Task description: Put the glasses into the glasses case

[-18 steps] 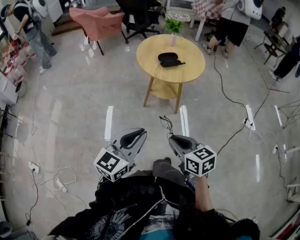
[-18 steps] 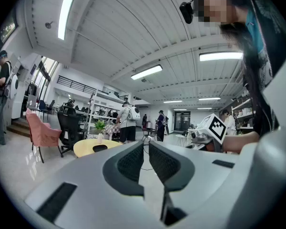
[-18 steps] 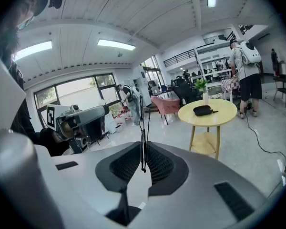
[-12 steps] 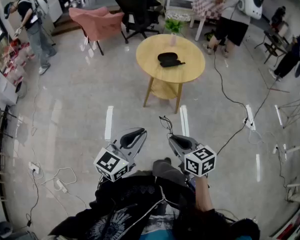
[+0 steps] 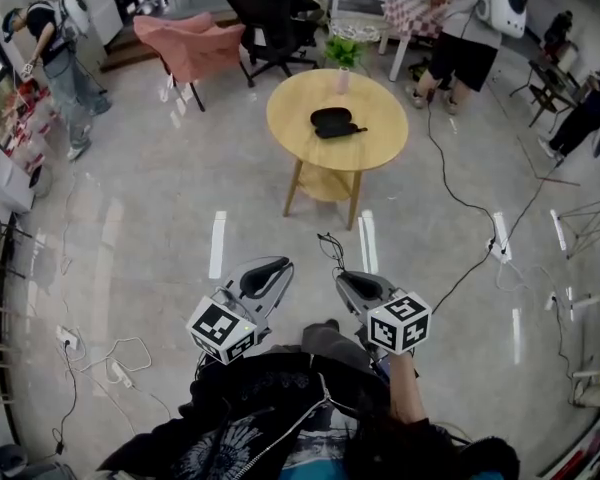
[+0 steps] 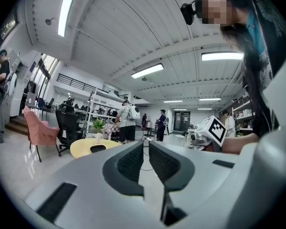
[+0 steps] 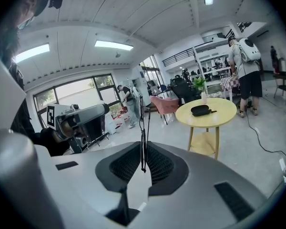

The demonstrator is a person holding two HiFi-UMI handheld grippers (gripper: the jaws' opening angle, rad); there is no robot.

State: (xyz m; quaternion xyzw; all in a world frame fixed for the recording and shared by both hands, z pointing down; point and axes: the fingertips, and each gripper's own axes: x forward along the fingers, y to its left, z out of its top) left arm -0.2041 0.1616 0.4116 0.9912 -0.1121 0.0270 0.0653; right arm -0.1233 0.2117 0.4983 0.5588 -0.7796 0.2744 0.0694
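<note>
Fingers (image 6: 128, 163) of the left gripper (image 6: 146, 149) sit together on nothing, and the right gripper (image 7: 143, 149) pinches a thin dark wire (image 7: 142, 128). Neither has shifted; only the view has drifted. The black glasses case (image 5: 330, 118) on the round yellow table (image 5: 380, 140) lies at 12 o'clock, well apart and probably beyond reach. The glasses are too small to make out.

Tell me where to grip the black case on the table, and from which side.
Grip the black case across its narrow width near the middle, coming from above: it lies flat on the round table, a long low oval. Its lid edge is too far to see.
</note>
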